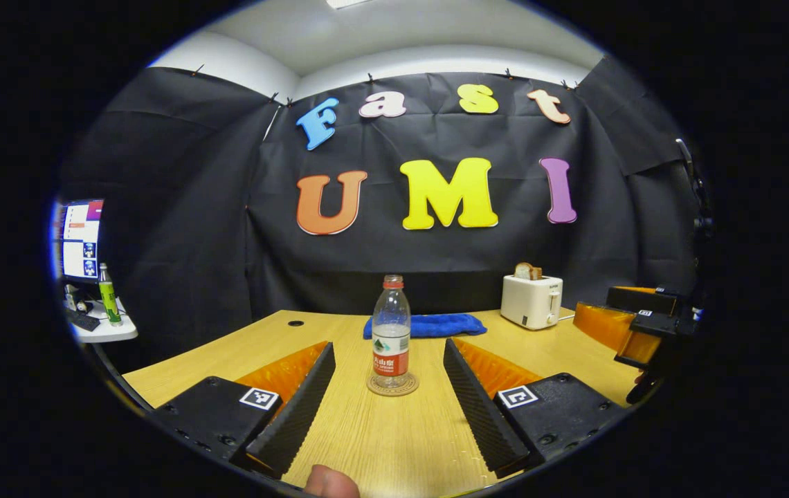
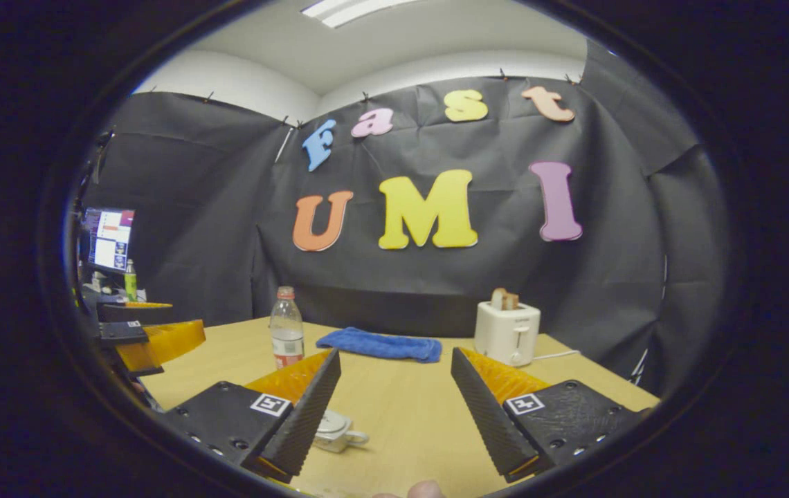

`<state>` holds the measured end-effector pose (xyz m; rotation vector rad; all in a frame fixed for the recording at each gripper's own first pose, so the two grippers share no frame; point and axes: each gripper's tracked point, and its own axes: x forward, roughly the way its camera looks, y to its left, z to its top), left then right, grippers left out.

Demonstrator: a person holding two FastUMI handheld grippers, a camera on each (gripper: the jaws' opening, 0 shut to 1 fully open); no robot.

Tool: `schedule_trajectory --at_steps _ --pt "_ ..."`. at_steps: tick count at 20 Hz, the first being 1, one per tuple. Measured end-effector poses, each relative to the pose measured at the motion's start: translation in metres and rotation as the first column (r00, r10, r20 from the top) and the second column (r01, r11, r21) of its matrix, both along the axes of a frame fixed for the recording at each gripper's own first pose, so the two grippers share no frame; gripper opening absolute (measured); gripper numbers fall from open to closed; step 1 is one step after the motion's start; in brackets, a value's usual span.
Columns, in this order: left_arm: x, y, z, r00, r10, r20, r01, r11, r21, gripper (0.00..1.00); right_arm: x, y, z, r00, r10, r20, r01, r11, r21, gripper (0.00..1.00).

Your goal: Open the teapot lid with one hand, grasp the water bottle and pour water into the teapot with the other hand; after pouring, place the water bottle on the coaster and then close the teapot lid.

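In your left gripper view the water bottle point(image 1: 391, 332) stands upright in the middle of the frame on a round coaster point(image 1: 392, 384), which lies flat on the wooden counter point(image 1: 394, 443); the coaster you can see here, while in the right gripper view the bottle point(image 2: 286, 328) stands left of the middle and its foot is hidden behind a finger. Your right gripper view shows at the lower middle a small pale teapot point(image 2: 338, 429) with a loop handle, partly hidden behind the left finger, low on the counter point(image 2: 401, 408). Your left claw point(image 1: 391, 415) is wide open and holds nothing; the bottle stands beyond its ridged fingers, not touching them. Your right claw point(image 2: 394, 422) is also wide open and empty; at the right edge of the left gripper view it point(image 1: 633, 332) shows again from the side. The bottle is clear plastic with a red cap and a label. Behind it lies a soft blue cloth point(image 1: 429, 325), and to the right stands a white toaster point(image 1: 531, 301) with bread in it.
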<state>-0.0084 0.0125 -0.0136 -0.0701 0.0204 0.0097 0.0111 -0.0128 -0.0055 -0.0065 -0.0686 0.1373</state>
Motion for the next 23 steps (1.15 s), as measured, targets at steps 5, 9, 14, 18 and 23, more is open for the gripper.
schedule_trajectory --at_steps 5,9,14,18,23 --pt "-0.013 -0.02 0.009 0.999 -0.039 0.001 0.039 0.999 0.009 0.97 -0.033 -0.031 0.013 0.995 -0.097 0.01 0.097 0.995 -0.002 0.97" --pt "-0.021 -0.015 0.018 0.999 -0.025 0.038 0.024 0.999 0.034 0.97 -0.044 -0.029 0.008 0.993 -0.114 -0.012 0.114 0.993 0.013 0.96" --pt "-0.025 -0.001 0.031 0.997 0.004 0.075 -0.009 0.998 0.057 0.96 -0.049 -0.014 0.013 0.994 -0.109 -0.006 0.109 0.994 -0.01 0.96" --pt "-0.028 0.003 0.034 0.996 0.022 0.091 -0.027 0.998 0.053 0.96 -0.048 -0.01 0.013 0.994 -0.112 -0.012 0.112 0.994 -0.009 0.97" --pt "-0.027 0.003 0.033 0.996 0.019 0.088 -0.024 0.998 0.052 0.96 -0.046 -0.008 0.011 0.993 -0.114 -0.028 0.113 0.993 -0.013 0.97"
